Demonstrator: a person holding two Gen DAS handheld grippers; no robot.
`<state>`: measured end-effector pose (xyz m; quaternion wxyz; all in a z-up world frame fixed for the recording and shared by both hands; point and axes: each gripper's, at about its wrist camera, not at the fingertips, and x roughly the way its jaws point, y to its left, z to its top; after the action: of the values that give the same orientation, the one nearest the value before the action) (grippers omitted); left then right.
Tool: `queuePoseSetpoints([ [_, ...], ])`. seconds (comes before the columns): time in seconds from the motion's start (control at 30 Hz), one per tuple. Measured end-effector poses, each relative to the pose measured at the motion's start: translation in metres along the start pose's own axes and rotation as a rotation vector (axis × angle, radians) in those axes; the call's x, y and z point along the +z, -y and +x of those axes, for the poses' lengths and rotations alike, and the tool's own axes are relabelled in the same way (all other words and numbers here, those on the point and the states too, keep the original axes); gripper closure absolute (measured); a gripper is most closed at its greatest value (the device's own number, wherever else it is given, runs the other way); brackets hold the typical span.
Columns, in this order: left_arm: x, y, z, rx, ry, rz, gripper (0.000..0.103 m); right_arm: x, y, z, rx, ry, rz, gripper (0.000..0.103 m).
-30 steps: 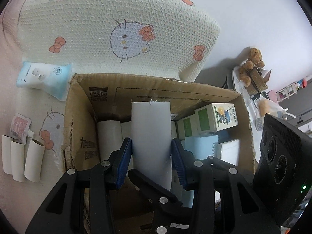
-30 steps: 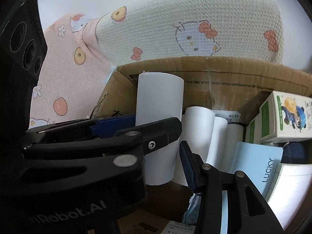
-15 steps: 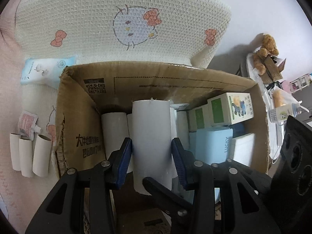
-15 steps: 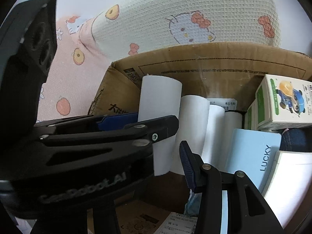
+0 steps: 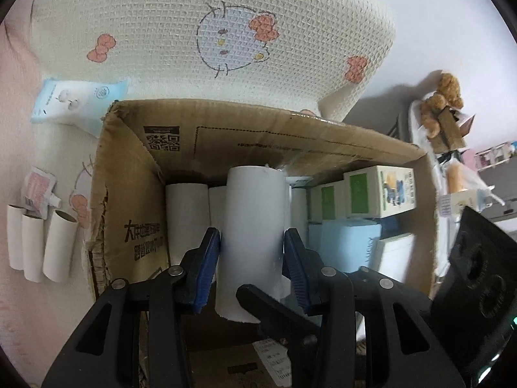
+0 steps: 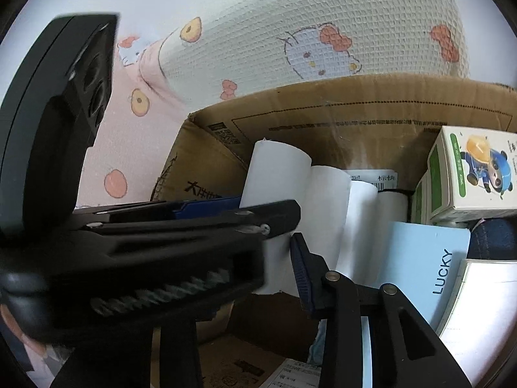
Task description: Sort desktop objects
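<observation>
Left gripper [image 5: 252,258]: its blue pads press both sides of a white paper tube [image 5: 255,236], clamped on it and holding it upright inside the cardboard box [image 5: 129,200].
Paper tube: it stands at the left end of the box, in front of a row of other white tubes [image 5: 186,216] lined along the back wall; its lower end is clear of the box floor.
Right gripper [image 6: 300,258]: only one blue-padded finger shows plainly, since the left gripper's body covers the other side; I cannot tell how far apart the jaws stand. Nothing visible sits between them.
Cardboard box: open on top, resting on a pink printed bed sheet [image 5: 13,135], with a cream cat-print pillow [image 5: 206,32] just behind it.
Right part of the box: small green-and-white cartons [image 6: 475,171] and a pale blue box marked LUCKY [image 6: 423,265].
Outside, left of the box: three loose tubes [image 5: 38,245] lying side by side, a small pink pouch [image 5: 37,189] touching them, a blue tissue pack [image 5: 77,102] farther back.
</observation>
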<state>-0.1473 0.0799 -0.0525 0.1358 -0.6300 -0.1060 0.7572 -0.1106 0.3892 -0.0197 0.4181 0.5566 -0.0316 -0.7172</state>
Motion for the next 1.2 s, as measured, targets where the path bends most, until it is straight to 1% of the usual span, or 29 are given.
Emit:
queuePoseSetpoints([
  [0.1, -0.002, 0.002, -0.004, -0.001, 0.001, 0.014, 0.058, 0.000, 0.004, 0.000, 0.018, 0.002, 0.011, 0.069],
  [0.13, -0.002, 0.004, -0.003, 0.013, 0.002, 0.018, 0.060, 0.000, 0.004, 0.000, 0.016, 0.004, 0.010, 0.069],
  [0.2, -0.005, 0.007, -0.005, 0.053, 0.005, 0.032, 0.062, 0.000, 0.003, 0.002, 0.011, 0.006, 0.006, 0.069],
  [0.27, -0.006, 0.007, -0.006, 0.069, 0.015, 0.042, 0.067, 0.000, 0.001, 0.006, 0.007, -0.001, -0.001, 0.069],
  [0.3, -0.007, 0.008, -0.006, 0.079, 0.022, 0.043, 0.070, 0.000, 0.001, 0.009, 0.004, -0.007, -0.004, 0.070],
  [0.37, -0.007, 0.007, -0.006, 0.099, 0.037, 0.047, 0.080, 0.000, -0.001, 0.015, -0.007, -0.028, -0.004, 0.074],
  [0.4, -0.006, 0.004, -0.005, 0.105, 0.035, 0.046, 0.094, 0.000, -0.001, 0.015, -0.011, -0.031, -0.005, 0.075],
  [0.43, -0.006, 0.000, -0.001, 0.078, 0.003, 0.031, 0.095, 0.000, -0.001, 0.015, -0.016, -0.030, -0.006, 0.076],
  [0.47, -0.006, -0.005, 0.001, 0.056, -0.007, 0.014, 0.096, 0.000, -0.001, 0.015, -0.024, -0.030, -0.006, 0.077],
  [0.5, -0.006, -0.009, 0.002, 0.045, -0.013, 0.000, 0.099, 0.000, -0.001, 0.015, -0.026, -0.028, -0.005, 0.077],
  [0.53, -0.007, -0.010, 0.002, 0.046, -0.013, 0.002, 0.099, 0.000, -0.001, 0.017, -0.030, -0.036, -0.010, 0.078],
  [0.7, -0.011, -0.002, 0.002, 0.079, 0.008, 0.051, 0.099, 0.000, -0.006, 0.020, -0.050, -0.045, -0.031, 0.079],
  [0.8, -0.014, -0.003, 0.001, 0.063, 0.006, 0.050, 0.099, -0.002, -0.010, 0.021, -0.075, -0.045, -0.051, 0.079],
  [0.83, -0.016, -0.004, -0.003, 0.052, 0.014, 0.050, 0.099, -0.003, -0.012, 0.020, -0.087, -0.046, -0.059, 0.079],
  [0.9, -0.019, -0.003, -0.010, 0.057, 0.046, 0.067, 0.098, -0.005, -0.015, 0.017, -0.120, -0.042, -0.070, 0.078],
  [0.97, -0.025, 0.002, -0.019, 0.094, 0.091, 0.116, 0.087, -0.007, -0.017, 0.011, -0.164, -0.043, -0.088, 0.078],
  [1.0, -0.027, 0.005, -0.023, 0.108, 0.108, 0.137, 0.073, -0.009, -0.016, 0.006, -0.175, -0.035, -0.089, 0.078],
  [1.03, -0.030, 0.008, -0.026, 0.119, 0.128, 0.159, 0.068, -0.011, -0.015, -0.002, -0.179, -0.018, -0.088, 0.078],
  [1.07, -0.033, 0.011, -0.029, 0.122, 0.150, 0.182, 0.068, -0.021, -0.021, -0.010, -0.181, -0.011, -0.090, 0.078],
  [1.1, -0.036, 0.013, -0.030, 0.121, 0.163, 0.200, 0.068, -0.029, -0.015, -0.012, -0.185, -0.011, -0.096, 0.078],
  [1.13, -0.039, 0.017, -0.029, 0.116, 0.173, 0.228, 0.068, -0.026, -0.005, -0.012, -0.203, -0.020, -0.106, 0.078],
  [1.2, -0.041, 0.019, -0.027, 0.106, 0.163, 0.245, 0.068, -0.026, 0.004, -0.019, -0.258, -0.032, -0.129, 0.078],
])
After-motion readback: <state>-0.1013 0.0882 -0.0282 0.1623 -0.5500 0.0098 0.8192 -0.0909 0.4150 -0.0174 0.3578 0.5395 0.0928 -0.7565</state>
